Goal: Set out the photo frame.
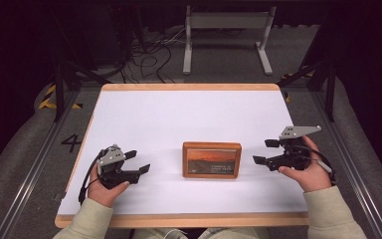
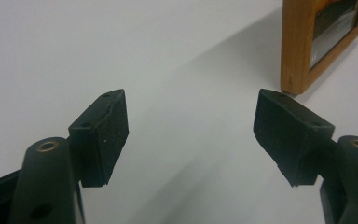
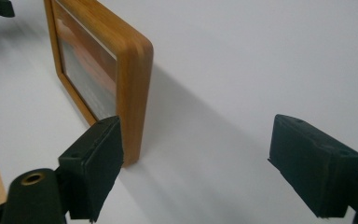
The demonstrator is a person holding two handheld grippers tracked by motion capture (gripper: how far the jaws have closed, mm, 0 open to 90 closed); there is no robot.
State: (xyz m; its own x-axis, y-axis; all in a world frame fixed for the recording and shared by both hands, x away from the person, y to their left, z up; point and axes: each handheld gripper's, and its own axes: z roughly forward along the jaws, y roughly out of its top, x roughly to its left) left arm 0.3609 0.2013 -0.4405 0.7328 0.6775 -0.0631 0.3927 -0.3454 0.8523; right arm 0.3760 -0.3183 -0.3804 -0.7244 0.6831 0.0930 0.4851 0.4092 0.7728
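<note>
On white counter (image 1: 144,114), centre-front: wooden picture frame (image 1: 212,160), standing upright w/ picture side toward the person. Left gripper (image 1: 138,162) sits to frame's left, near but apart, jaws spread wide, nothing between them. Right gripper (image 1: 265,151) to frame's right, jaws also released & empty; in right gripper view one jaw is just beside frame's edge (image 3: 135,93).

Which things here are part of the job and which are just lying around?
Part of the job:
wooden picture frame
left tool
right tool
white table

Just lying about:
cables on the floor
grey metal stand behind the table
</note>
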